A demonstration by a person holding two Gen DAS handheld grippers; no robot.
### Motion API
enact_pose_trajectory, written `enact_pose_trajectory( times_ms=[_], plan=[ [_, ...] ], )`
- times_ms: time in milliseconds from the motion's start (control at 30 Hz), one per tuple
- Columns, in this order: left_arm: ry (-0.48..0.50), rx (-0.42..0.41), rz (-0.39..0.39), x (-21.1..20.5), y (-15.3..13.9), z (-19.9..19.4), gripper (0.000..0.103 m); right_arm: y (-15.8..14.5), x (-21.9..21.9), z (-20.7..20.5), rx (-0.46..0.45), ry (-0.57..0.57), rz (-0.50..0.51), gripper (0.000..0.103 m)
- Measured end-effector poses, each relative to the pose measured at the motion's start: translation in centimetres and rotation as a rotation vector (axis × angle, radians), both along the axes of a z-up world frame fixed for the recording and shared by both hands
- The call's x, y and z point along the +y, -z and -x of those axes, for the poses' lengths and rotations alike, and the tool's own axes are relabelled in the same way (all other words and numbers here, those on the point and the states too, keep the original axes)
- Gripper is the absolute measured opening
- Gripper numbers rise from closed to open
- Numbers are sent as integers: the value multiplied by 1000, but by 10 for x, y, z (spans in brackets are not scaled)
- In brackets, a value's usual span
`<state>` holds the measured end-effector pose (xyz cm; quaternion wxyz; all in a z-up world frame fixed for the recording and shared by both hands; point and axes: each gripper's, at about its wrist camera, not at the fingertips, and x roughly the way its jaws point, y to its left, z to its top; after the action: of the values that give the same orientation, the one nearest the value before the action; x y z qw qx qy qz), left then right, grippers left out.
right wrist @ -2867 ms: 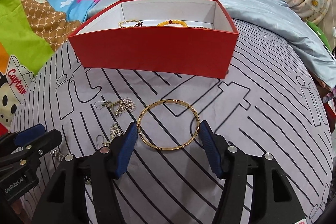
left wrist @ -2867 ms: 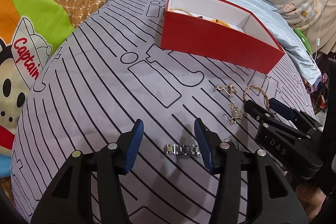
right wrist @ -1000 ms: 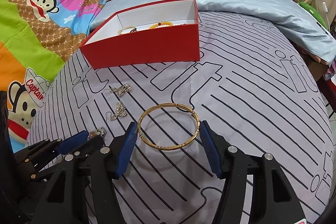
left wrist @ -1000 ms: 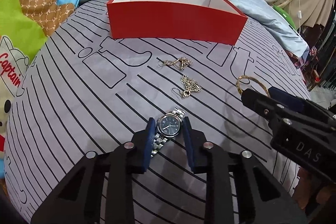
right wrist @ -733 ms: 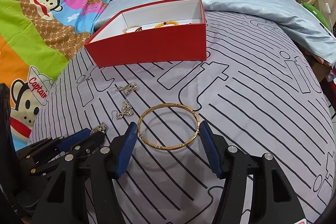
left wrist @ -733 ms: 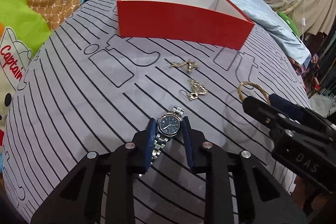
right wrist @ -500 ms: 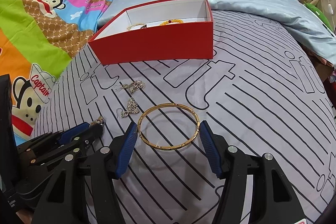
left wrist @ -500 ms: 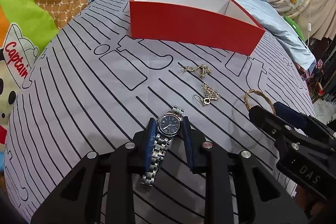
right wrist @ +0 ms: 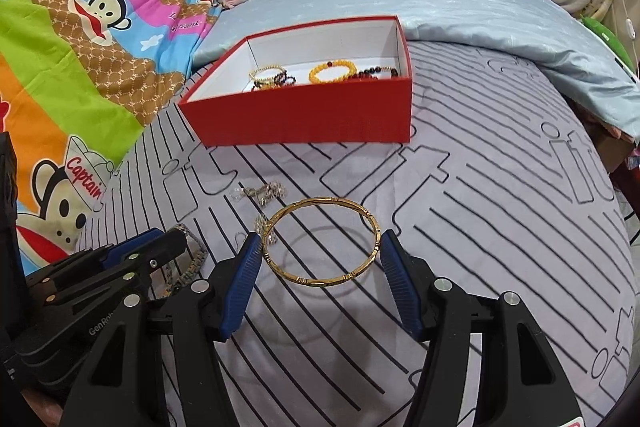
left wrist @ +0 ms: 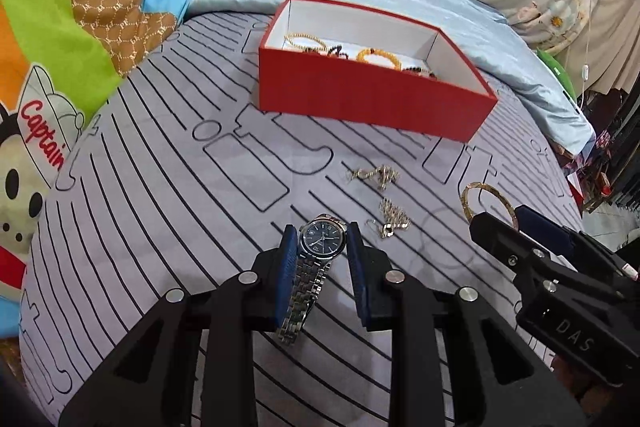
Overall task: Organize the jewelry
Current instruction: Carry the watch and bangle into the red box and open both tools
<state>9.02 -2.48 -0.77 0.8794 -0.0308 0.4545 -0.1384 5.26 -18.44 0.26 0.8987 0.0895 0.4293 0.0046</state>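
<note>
My left gripper [left wrist: 322, 237] is shut on a silver wristwatch [left wrist: 322, 238] with a dark blue dial and holds it above the grey patterned cloth; its metal strap [left wrist: 304, 293] hangs down between the fingers. My right gripper [right wrist: 320, 251] is shut on a gold bangle [right wrist: 321, 241], held by its two sides and lifted off the cloth. The red box [left wrist: 372, 99] with white inside stands beyond both, also in the right wrist view [right wrist: 312, 119]. It holds several bead bracelets [right wrist: 332, 71].
Two silver earrings [left wrist: 376, 174] [left wrist: 393, 219] lie on the cloth between the grippers and the box. The right gripper shows at right in the left view [left wrist: 552, 267]. A light blue sheet [right wrist: 480, 11] and cartoon bedding [right wrist: 80, 39] surround the cloth.
Both grippers have risen and moved nearer the box, carrying the watch and the bangle. The watch strap now hangs free, and the box's inside has come into the left view.
</note>
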Motion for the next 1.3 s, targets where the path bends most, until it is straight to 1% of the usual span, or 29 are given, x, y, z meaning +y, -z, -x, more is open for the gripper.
enact_pose_trajectory(
  times_ms=[233, 367, 567, 667, 800, 967, 1133, 1300],
  plan=[
    [-3, -63, 21, -1, -30, -15, 25, -28, 2, -13, -67, -16, 11, 59],
    [-11, -104, 41, 0, -51, -29, 24, -44, -1, -28, -100, -22, 16, 59],
    [-2, -182, 39, -8, -81, -60, 25, -63, -9, -59, -140, -23, 7, 59],
    [0, -212, 40, -15, -92, -77, 24, -69, -13, -78, -151, -20, 5, 59],
    [10, -240, 47, -28, -102, -103, 24, -74, -13, -102, -166, -24, 29, 59],
    [16, -244, 31, -45, -99, -131, 24, -71, -14, -132, -163, -23, 38, 59],
    [8, -209, 4, -53, -77, -161, 24, -54, -16, -155, -129, -20, 47, 59],
    [14, -173, -17, -55, -55, -179, 24, -34, -17, -174, -87, -26, 43, 59]
  ],
)
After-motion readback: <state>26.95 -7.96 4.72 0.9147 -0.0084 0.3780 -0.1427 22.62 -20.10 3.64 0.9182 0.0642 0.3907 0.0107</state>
